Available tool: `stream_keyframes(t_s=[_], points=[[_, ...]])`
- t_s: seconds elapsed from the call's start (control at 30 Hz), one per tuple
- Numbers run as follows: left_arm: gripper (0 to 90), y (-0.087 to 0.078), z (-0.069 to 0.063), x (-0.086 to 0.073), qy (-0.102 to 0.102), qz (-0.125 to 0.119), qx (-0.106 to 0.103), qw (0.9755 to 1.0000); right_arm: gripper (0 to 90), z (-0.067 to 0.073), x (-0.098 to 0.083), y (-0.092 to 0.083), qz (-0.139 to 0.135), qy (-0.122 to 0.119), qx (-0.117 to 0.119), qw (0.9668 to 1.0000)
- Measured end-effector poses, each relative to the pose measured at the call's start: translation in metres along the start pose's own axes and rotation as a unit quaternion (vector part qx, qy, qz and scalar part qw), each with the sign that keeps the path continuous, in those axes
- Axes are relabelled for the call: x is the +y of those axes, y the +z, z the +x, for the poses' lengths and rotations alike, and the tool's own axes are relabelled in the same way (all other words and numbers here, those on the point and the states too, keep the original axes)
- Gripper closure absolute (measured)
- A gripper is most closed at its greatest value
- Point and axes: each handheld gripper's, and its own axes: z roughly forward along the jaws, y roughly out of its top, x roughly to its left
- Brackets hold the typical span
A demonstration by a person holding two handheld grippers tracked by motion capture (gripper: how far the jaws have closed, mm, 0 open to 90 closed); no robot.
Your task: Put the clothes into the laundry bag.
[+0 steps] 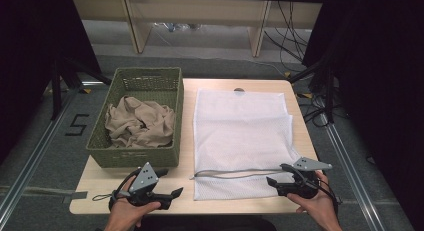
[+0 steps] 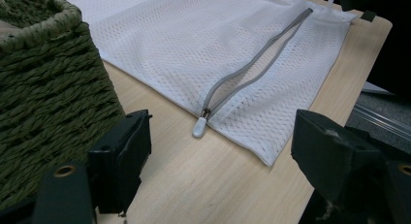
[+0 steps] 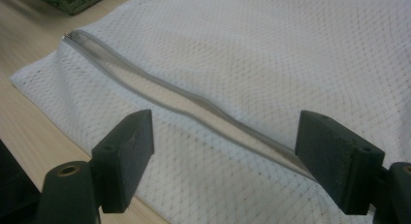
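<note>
A white mesh laundry bag (image 1: 240,136) lies flat on the wooden table (image 1: 295,98), its grey zipper (image 1: 235,174) open along the near edge. The zipper pull (image 2: 199,127) rests at the bag's left corner. A green woven basket (image 1: 145,81) at the left holds a crumpled beige cloth (image 1: 140,123). My left gripper (image 1: 172,191) is open, in front of the basket and pointed toward the pull (image 2: 220,151). My right gripper (image 1: 277,175) is open over the zipper's right end (image 3: 225,151), its jaws on either side of the zipper line (image 3: 194,103).
The basket wall (image 2: 43,98) stands close beside my left gripper. Bare table (image 2: 203,185) lies between the basket and the bag. Beyond the table are shelf legs (image 1: 137,26) and cables (image 1: 295,26) on the floor.
</note>
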Motion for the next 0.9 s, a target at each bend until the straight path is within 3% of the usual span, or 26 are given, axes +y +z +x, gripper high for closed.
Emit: stream_keyframes(t_s=[0.17,0.2,0.27,0.33,0.47,0.5,0.57,0.6,0.63,0.73,0.8,0.83,0.9], points=[[21.9,0.001,0.0,0.0,-0.006,0.0,-0.003,1.0,22.9,-0.002,0.001,0.001,0.017,-0.022,0.002,0.9996],[21.8,0.001,0.0,0.0,-0.004,0.0,-0.003,1.0,22.9,-0.002,0.0,0.002,0.015,-0.016,0.003,0.9998],[21.8,0.002,-0.002,0.0,-0.016,0.001,-0.002,0.9999,22.9,-0.002,0.0,0.002,0.018,-0.019,-0.012,0.9996],[21.8,0.003,-0.001,0.0,-0.008,0.006,-0.007,0.9999,22.8,-0.001,0.0,0.003,0.025,-0.015,-0.017,0.9994],[21.7,0.002,0.0,0.0,0.006,0.018,0.002,0.9998,22.8,-0.004,0.002,0.009,0.027,-0.039,-0.024,0.9986],[21.7,0.004,-0.002,0.0,-0.008,0.008,-0.002,0.9999,22.8,-0.003,0.004,0.011,0.033,-0.037,-0.025,0.9984],[21.7,0.004,-0.001,0.0,-0.002,0.008,-0.006,0.9999,22.6,-0.004,0.009,0.022,0.036,-0.061,-0.023,0.9972],[21.7,0.004,-0.001,0.0,-0.002,0.008,-0.006,0.9999,22.6,-0.001,0.011,0.026,0.041,-0.051,-0.027,0.9975],[21.7,0.006,-0.002,0.0,-0.008,0.006,-0.01,0.9999,22.3,-0.003,0.014,0.032,0.039,-0.067,-0.023,0.9967],[21.7,0.006,-0.001,0.0,-0.001,0.014,-0.006,0.9999,22.3,0.001,0.018,0.04,0.049,-0.079,-0.021,0.9954],[21.7,0.007,-0.002,0.001,-0.003,0.013,-0.008,0.9999,22.4,0.005,0.023,0.049,0.062,-0.095,-0.021,0.9933],[21.7,0.006,-0.002,0.001,-0.003,0.012,-0.008,0.9999,23.0,0.009,0.029,0.059,0.077,-0.122,-0.03,0.9891],[21.6,0.006,-0.002,0.001,-0.004,0.009,-0.009,0.9999,24.0,0.011,0.033,0.067,0.089,-0.14,-0.033,0.9856]])
